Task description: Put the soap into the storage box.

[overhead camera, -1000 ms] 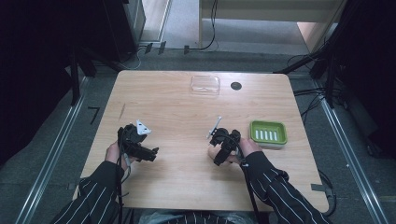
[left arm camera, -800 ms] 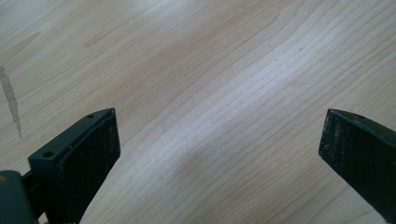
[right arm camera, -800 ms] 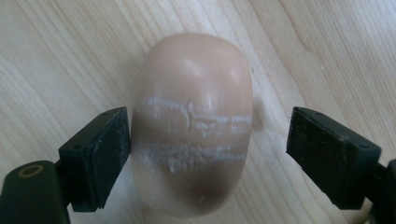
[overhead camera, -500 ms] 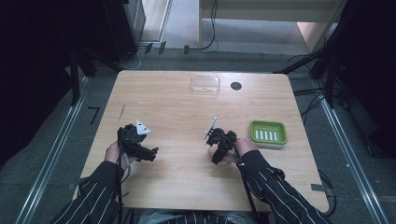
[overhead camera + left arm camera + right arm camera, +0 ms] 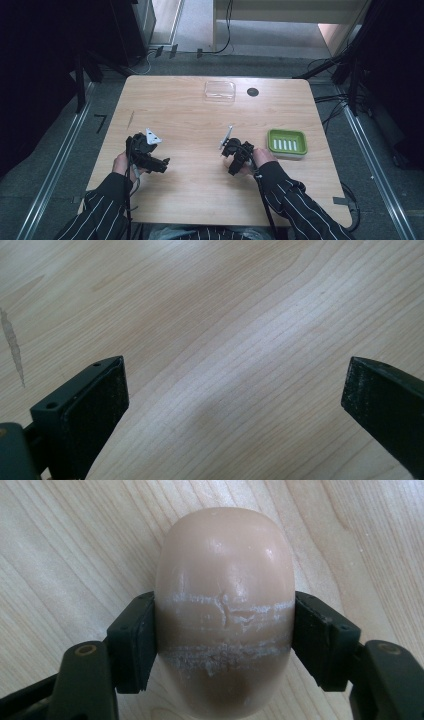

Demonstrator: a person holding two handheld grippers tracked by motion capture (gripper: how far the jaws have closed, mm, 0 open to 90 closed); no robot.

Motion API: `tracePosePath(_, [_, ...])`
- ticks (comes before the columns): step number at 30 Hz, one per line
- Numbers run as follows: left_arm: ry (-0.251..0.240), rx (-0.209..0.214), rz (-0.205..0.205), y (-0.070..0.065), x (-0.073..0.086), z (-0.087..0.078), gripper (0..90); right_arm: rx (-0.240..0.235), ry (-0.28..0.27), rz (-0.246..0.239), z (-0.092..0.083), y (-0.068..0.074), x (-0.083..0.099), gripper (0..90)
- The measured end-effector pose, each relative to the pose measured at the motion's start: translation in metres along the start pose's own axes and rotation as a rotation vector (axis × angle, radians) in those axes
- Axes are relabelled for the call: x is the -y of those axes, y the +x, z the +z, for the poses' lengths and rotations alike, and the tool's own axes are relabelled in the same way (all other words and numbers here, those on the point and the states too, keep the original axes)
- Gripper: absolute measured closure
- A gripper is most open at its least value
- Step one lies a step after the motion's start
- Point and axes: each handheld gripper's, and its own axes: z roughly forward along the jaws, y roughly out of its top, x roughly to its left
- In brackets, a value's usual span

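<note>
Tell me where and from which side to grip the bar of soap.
Grip the soap bar across its narrow middle, fingers on the two long flat sides, coming from above. Its rounded ends would slip; the right gripper already clamps it this way.

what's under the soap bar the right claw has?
The bare wooden table shows all around the beige soap bar, held in the right claw with its jaws pressed on both sides. The spot directly beneath the bar is covered.

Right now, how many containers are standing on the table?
2: a green soap dish at the right, beside the right claw, and a clear plastic box at the far edge, near a black round spot.
</note>
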Motion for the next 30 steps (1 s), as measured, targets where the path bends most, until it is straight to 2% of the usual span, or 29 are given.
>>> tracePosePath(12, [-0.002, 0.006, 0.000, 0.001, 0.000, 0.000, 0.0, -0.005, 0.002, -0.011, -0.002, 0.000, 0.001, 33.8])
tracePosePath(21, [-0.002, 0.006, -0.001, 0.001, 0.000, 0.000, 0.0, -0.016, -0.010, -0.019, -0.011, -0.004, 0.006, 33.8])
tracePosePath(23, [-0.002, 0.006, 0.000, 0.002, 0.000, 0.000, 0.0, -0.017, -0.011, -0.035, -0.012, -0.005, 0.007, 33.8])
tracePosePath(24, [-0.001, 0.006, -0.001, 0.002, 0.000, 0.000, 0.0, -0.018, -0.014, -0.027, -0.013, -0.004, 0.007, 33.8])
tracePosePath(26, [-0.001, 0.006, -0.001, 0.002, 0.000, 0.000, 0.0, -0.011, -0.004, -0.052, -0.014, -0.005, 0.008, 33.8])
tracePosePath(30, [-0.002, 0.003, 0.000, 0.002, 0.000, -0.001, 0.0, -0.009, -0.004, -0.060, -0.015, -0.004, 0.009, 33.8])
